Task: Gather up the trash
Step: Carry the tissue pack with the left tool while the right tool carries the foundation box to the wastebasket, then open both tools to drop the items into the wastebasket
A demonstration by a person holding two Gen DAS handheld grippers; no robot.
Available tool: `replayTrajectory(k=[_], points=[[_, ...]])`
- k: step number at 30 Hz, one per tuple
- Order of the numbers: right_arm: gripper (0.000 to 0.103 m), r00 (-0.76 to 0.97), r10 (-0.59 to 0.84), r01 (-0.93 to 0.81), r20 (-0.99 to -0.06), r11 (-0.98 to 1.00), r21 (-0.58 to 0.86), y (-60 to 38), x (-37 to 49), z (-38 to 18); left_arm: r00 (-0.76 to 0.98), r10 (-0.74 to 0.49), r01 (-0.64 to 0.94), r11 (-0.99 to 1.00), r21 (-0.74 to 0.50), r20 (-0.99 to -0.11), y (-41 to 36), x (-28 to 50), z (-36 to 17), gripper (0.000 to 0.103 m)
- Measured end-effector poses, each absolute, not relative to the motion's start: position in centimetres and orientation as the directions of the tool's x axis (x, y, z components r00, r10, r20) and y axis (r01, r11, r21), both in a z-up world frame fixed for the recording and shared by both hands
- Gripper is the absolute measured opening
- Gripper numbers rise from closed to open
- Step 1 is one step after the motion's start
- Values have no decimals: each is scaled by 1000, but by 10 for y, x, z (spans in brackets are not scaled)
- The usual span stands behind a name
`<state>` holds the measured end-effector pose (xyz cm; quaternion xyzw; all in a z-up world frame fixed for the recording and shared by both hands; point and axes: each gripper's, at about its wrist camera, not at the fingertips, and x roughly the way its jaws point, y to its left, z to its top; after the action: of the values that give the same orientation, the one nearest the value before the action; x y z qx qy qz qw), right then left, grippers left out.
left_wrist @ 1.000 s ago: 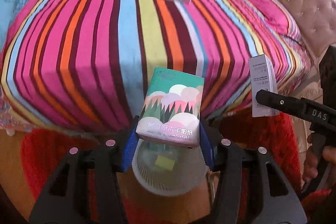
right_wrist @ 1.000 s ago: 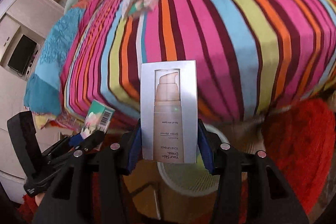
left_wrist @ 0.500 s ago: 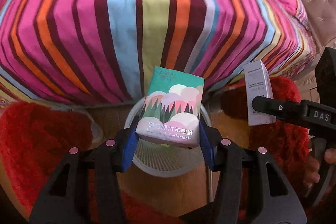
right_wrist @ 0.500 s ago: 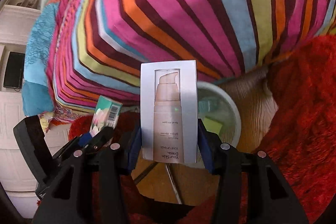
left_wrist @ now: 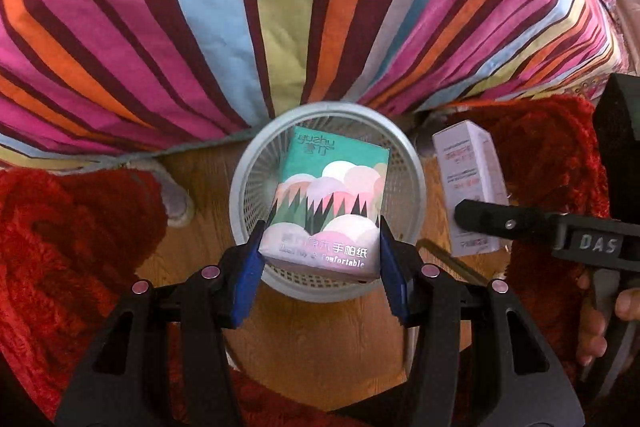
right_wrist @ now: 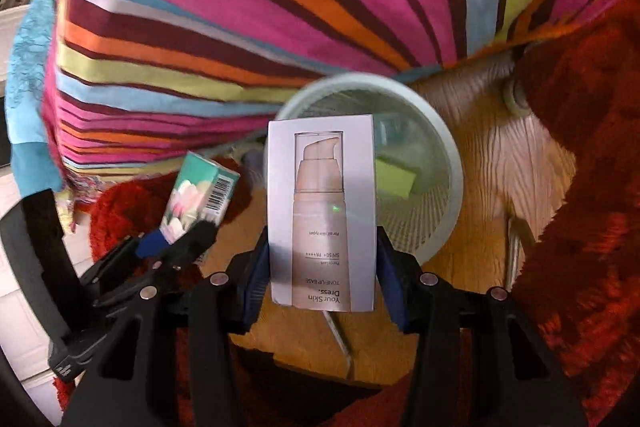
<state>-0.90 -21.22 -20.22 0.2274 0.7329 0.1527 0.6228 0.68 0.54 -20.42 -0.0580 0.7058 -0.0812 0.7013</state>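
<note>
Left gripper [left_wrist: 320,259] points steeply down, its blue fingers [left_wrist: 247,279] clamped on the two sides of a tissue pack [left_wrist: 328,203]; the pack hangs directly over the open mouth of a white mesh bin [left_wrist: 412,187], not touching it; the bin stands on the wooden floor [left_wrist: 320,339], hard against the near edge of a striped bed [left_wrist: 280,7]. Right gripper [right_wrist: 322,279] has its fingers [right_wrist: 390,283] pressed on both sides of a white cosmetics box [right_wrist: 322,211], held upright; the box sits over the near left rim of the bin [right_wrist: 452,195], partly above the floor. A yellow-green scrap [right_wrist: 396,177] lies inside the bin. Red shag rug [left_wrist: 68,235] flanks the bin left and right. In the left view the box [left_wrist: 466,187] hangs just right of the bin; a hand [left_wrist: 600,323] grips the right tool's handle.
</note>
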Motion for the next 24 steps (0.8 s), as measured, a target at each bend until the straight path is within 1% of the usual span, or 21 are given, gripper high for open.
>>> replayTrajectory(k=[5,14,20,22,23,24], points=[[47,-155,497,113,-854,868,484,-202,-7,-208,-63,-188,34,981,-191,-980,5,7,-217,52],[47,-223,467,109,-856,884,454,-192,-4,-228,-137,-159,45,985,-167,-978,-2,11,-235,52],[47,-244,461,104,-853,887,450,-188,-3,-233,-151,-157,49,985,-166,-976,-4,11,-236,52],[49,-254,468,112,-846,883,455,-189,-3,-237,-164,-165,42,984,-174,-973,-4,11,-238,55],[53,-257,472,119,-843,881,457,-189,-2,-239,-175,-171,39,983,-180,-970,-4,11,-240,57],[63,-259,474,125,-842,881,457,-189,-2,-240,-186,-165,36,984,-175,-969,-4,10,-243,68]])
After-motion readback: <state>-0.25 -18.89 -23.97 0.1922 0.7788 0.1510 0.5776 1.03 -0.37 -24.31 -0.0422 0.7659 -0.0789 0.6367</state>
